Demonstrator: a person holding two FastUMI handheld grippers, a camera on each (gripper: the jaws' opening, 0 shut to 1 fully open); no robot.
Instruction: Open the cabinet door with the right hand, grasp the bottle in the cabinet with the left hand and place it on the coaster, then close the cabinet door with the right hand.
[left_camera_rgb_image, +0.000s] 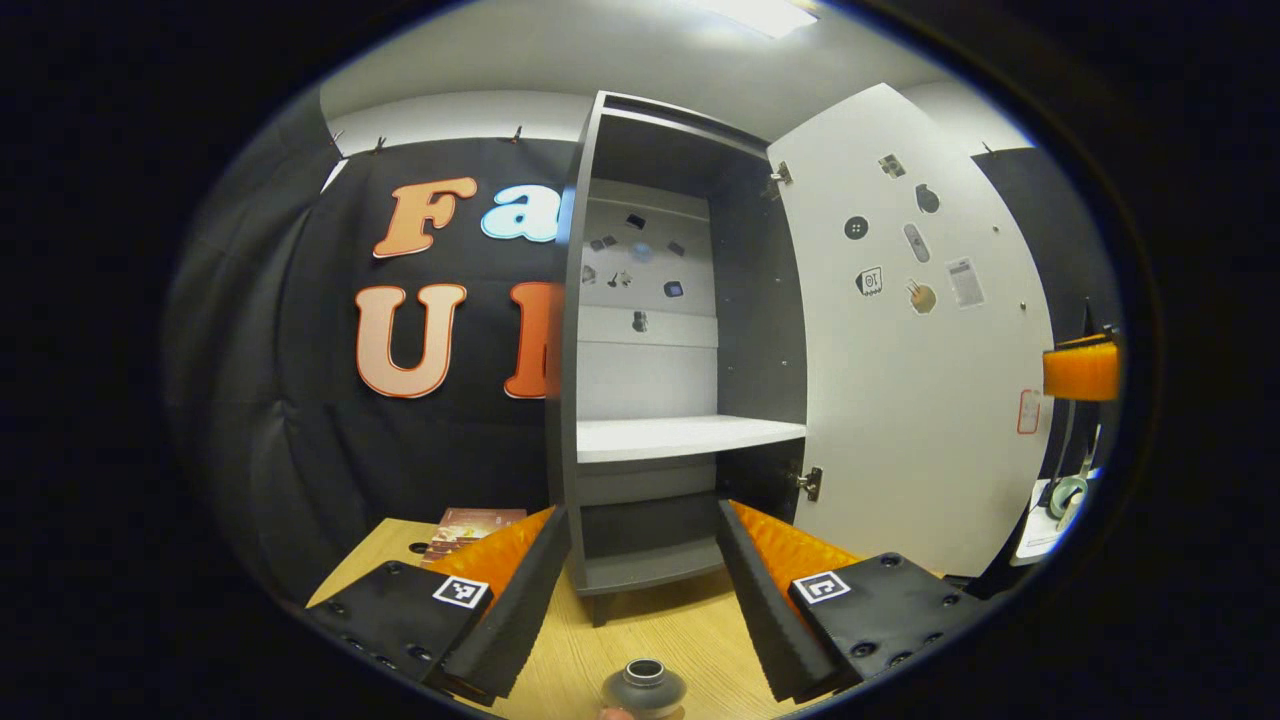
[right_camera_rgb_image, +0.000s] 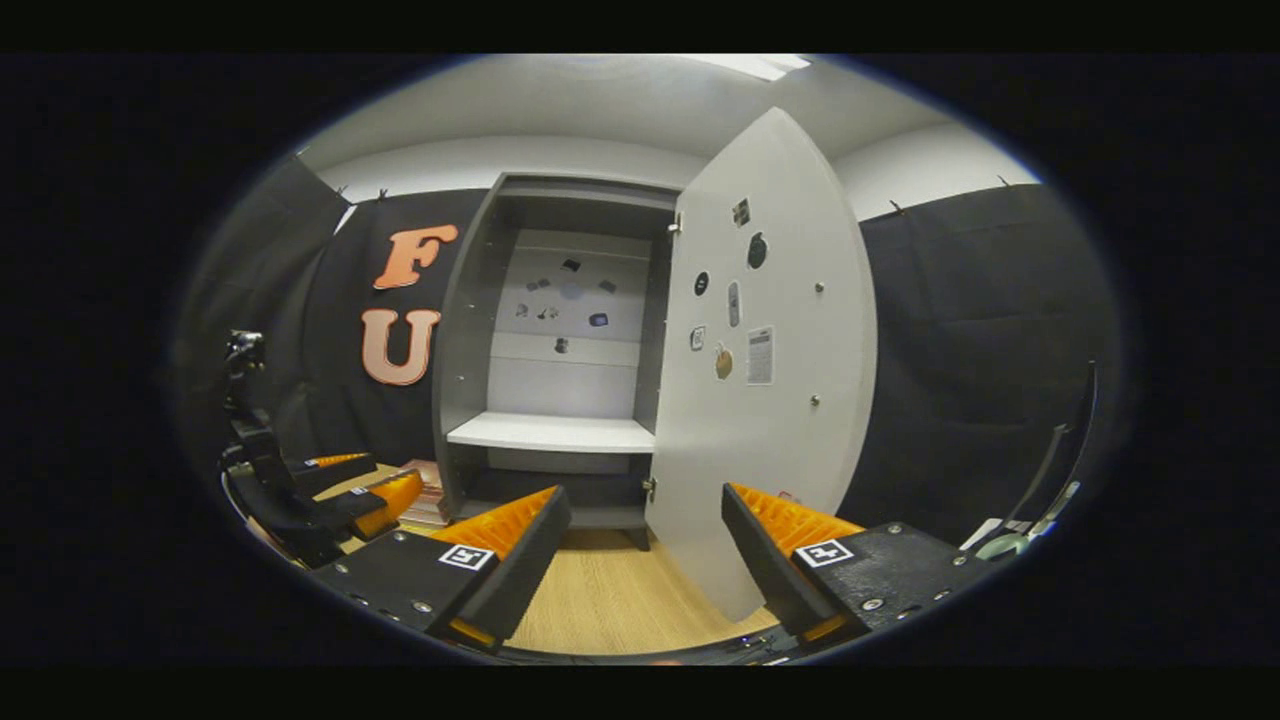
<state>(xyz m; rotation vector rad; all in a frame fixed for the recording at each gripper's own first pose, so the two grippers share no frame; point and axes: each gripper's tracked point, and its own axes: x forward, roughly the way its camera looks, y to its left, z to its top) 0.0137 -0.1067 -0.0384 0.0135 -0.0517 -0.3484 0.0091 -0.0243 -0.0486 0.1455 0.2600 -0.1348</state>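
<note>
While both claws, left claw (left_camera_rgb_image: 640, 600) and right claw (right_camera_rgb_image: 645, 555), are released, your push may slam the door (right_camera_rgb_image: 765, 400) at frame centre.

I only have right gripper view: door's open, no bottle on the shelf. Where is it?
Observer: In left gripper view the bottle stands upright on the wooden table, in front of the cabinet.
Operator: Is the left gripper holding it?
Observer: No. The left gripper is open, and its fingers sit wide on either side of the bottle without touching it.
Operator: Is it on the coaster?
Observer: Cannot tell. A pinkish sliver shows at the bottle's base, but too little of it to call it a coaster.
</note>
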